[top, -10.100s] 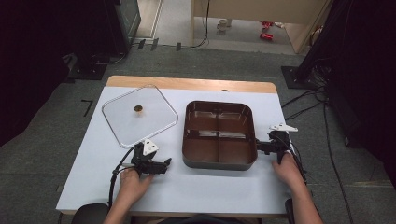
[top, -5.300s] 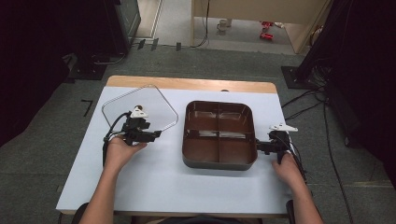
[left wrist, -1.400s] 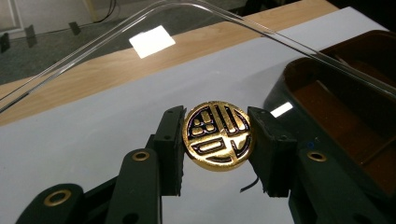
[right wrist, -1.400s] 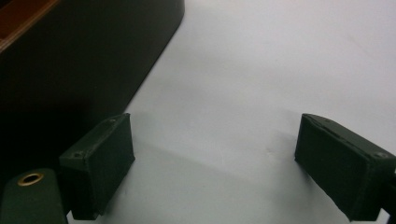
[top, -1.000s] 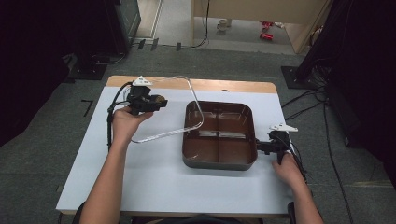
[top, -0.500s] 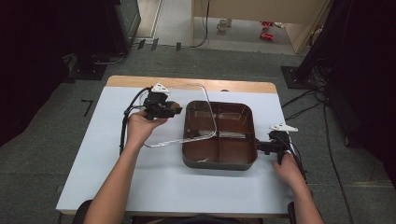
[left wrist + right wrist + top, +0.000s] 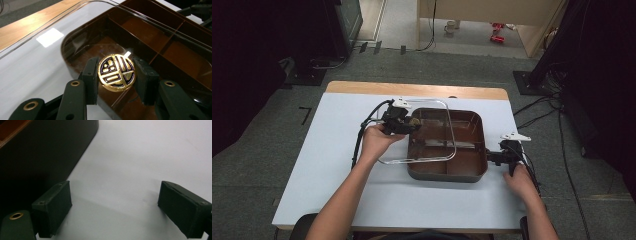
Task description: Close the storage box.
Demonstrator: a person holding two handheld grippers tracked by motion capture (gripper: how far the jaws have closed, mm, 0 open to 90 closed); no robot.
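Two jaws of my left gripper (image 7: 116,75) pinch only the lid's gold knob (image 7: 116,72); the clear lid (image 7: 422,132) could swing and miss the tray (image 7: 472,172). Right gripper (image 7: 115,207) sits spread, empty.

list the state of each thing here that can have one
clear lid: held up, partly over the tray, not seated
gold knob: clamped between the left gripper's jaws
brown tray: uncovered at its right side, compartments empty
left gripper: shut on the knob
right gripper: open, beside the tray
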